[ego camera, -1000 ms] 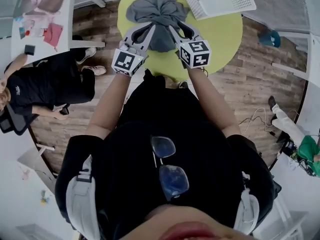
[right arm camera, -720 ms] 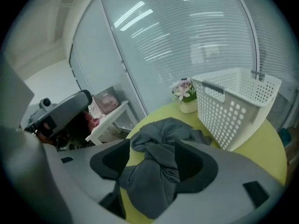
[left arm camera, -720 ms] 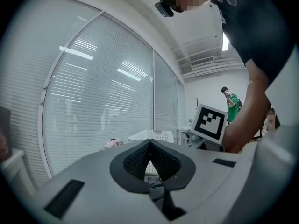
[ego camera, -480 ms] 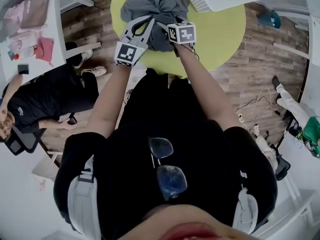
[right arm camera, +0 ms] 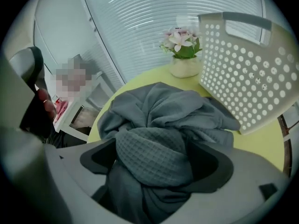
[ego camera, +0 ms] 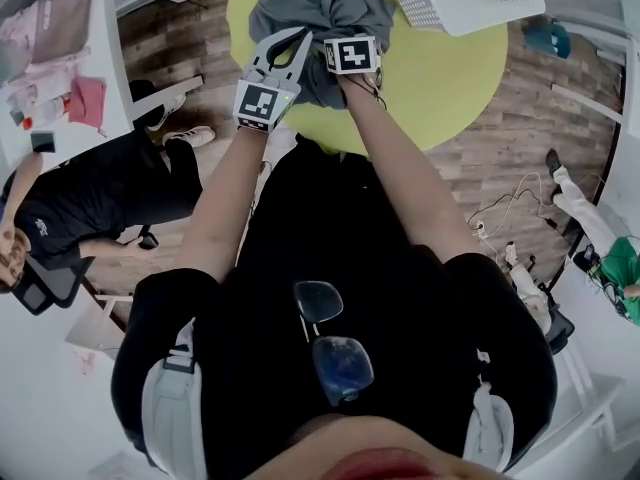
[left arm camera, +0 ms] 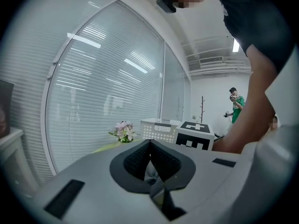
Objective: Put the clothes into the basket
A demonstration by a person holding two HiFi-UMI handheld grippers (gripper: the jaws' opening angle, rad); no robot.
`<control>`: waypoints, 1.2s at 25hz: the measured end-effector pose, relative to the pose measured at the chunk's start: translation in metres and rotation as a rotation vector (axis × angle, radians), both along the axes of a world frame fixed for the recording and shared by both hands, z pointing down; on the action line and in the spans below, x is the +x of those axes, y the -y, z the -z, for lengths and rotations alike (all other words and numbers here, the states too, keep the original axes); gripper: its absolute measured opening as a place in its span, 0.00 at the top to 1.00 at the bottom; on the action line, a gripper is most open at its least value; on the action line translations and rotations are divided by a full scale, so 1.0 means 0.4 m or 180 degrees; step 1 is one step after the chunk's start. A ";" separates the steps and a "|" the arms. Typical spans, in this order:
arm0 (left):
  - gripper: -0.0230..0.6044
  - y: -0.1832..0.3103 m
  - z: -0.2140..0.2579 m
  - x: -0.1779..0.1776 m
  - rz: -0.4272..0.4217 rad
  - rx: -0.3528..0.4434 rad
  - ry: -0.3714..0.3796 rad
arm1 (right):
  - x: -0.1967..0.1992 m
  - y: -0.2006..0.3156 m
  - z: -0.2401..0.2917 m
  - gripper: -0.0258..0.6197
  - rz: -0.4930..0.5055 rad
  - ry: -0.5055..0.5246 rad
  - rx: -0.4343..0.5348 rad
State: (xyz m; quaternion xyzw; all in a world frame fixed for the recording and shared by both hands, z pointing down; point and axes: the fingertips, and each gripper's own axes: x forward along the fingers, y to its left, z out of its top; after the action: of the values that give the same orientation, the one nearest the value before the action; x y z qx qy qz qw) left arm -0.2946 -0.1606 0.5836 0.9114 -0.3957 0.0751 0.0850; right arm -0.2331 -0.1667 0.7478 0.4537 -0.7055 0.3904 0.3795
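Office: glass partition (left arm camera: pixel 175 97) w/ blinds (left arm camera: pixel 103 106)

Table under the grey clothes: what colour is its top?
Yellow-green. The table shows best in the head view, around the clothes.

A pot of pink flowers (right arm camera: pixel 183 55) stands at the far side of the round yellow-green worktop (ego camera: pixel 440 68). To my left a person in black (ego camera: pixel 90 193) sits by a white desk (ego camera: pixel 108 48) carrying a pink bag (ego camera: pixel 45 23). Far right, across the wooden floor (ego camera: pixel 520 128), is someone in green (ego camera: pixel 620 283).
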 end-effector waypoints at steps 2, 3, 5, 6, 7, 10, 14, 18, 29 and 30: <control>0.95 0.006 -0.007 -0.014 0.0025 -0.0012 0.0004 | -0.013 0.003 -0.023 0.25 -0.0025 -0.0033 -0.0058; 0.95 0.006 -0.010 -0.019 0.0040 -0.0026 0.0008 | -0.016 0.003 -0.032 0.24 -0.0030 -0.0056 -0.0070; 0.95 0.004 -0.014 -0.028 0.0060 -0.0058 0.0011 | -0.021 0.003 -0.042 0.24 0.0017 -0.0114 -0.0047; 0.95 0.005 -0.015 -0.031 0.0065 -0.0067 0.0014 | -0.025 0.007 -0.045 0.24 0.0056 -0.0139 -0.0020; 0.95 0.008 -0.016 -0.035 0.0071 -0.0069 0.0021 | -0.028 0.012 -0.048 0.24 0.0085 -0.0148 0.0001; 0.95 0.014 -0.022 -0.041 0.0095 -0.0083 0.0048 | -0.026 0.021 -0.069 0.24 0.0079 -0.0098 -0.0017; 0.95 0.013 -0.033 -0.046 0.0075 -0.0170 0.0103 | -0.026 0.026 -0.062 0.25 0.0131 -0.0026 0.0027; 0.95 0.005 -0.017 -0.026 -0.0044 -0.0179 0.0133 | -0.022 0.010 -0.019 0.41 0.0255 0.0130 0.0100; 0.95 -0.051 0.133 0.112 -0.0438 0.0087 0.0099 | 0.057 -0.127 0.207 0.43 0.1017 0.0045 0.0472; 0.95 -0.062 0.140 0.132 -0.0484 0.0104 0.0104 | 0.074 -0.141 0.222 0.43 0.1049 0.0030 0.0478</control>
State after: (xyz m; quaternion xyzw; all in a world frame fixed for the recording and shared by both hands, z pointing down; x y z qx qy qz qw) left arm -0.2417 -0.1358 0.5274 0.9387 -0.3279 0.0897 0.0576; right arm -0.2035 -0.1103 0.6591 0.3573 -0.7992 0.2714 0.4001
